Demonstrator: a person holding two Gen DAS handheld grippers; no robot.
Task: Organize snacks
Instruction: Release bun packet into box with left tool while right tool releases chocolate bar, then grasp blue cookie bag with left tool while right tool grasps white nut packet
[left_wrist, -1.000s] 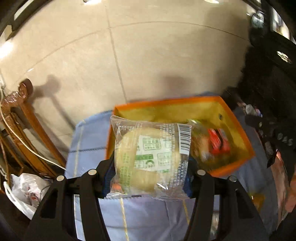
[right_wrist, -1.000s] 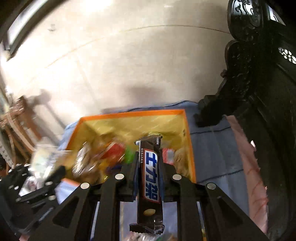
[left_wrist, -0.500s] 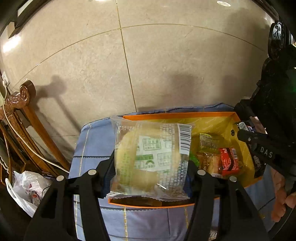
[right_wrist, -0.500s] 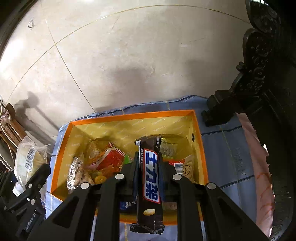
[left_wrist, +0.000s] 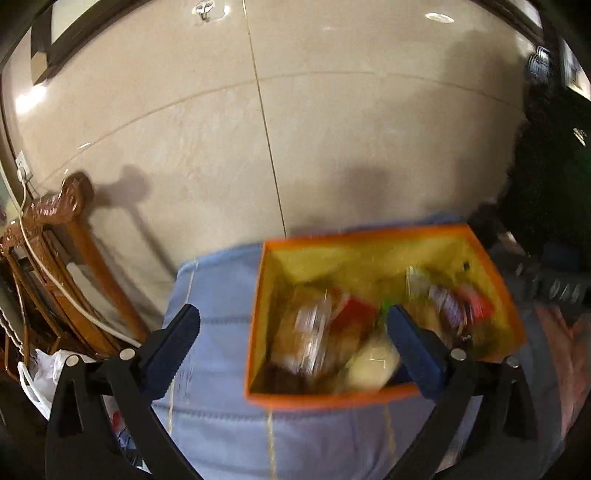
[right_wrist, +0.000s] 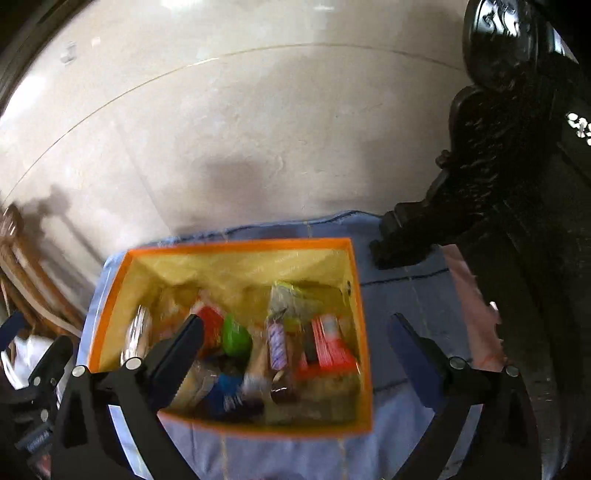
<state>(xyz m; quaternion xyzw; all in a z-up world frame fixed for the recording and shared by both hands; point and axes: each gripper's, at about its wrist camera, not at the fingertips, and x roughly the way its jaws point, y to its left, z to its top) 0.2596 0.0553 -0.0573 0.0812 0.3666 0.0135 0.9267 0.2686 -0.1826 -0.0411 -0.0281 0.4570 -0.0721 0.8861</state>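
Note:
An orange box (left_wrist: 365, 235) with a yellow inside stands on a blue quilted cloth (left_wrist: 214, 373) and holds several wrapped snacks. My left gripper (left_wrist: 293, 334) hangs over its near left corner, jaws opening wide, pads touching nothing. The pale bun in clear wrap (left_wrist: 371, 363) lies blurred in the box beside the right finger. My right gripper (right_wrist: 295, 341) is over the same box (right_wrist: 240, 245), jaws also opening with nothing pressed between them. The dark chocolate bar (right_wrist: 277, 350) lies blurred among the snacks below it.
A carved wooden chair (left_wrist: 55, 229) and a white plastic bag (left_wrist: 38, 373) are at the left. Dark carved furniture (right_wrist: 498, 166) rises at the right, with a pink cloth (right_wrist: 476, 314) beside it. Beige floor tiles lie beyond the cloth.
Both grippers have let go. The bun left the left jaws and the chocolate bar left the right jaws, and both now lie in the box. Both pairs of jaws stand wide.

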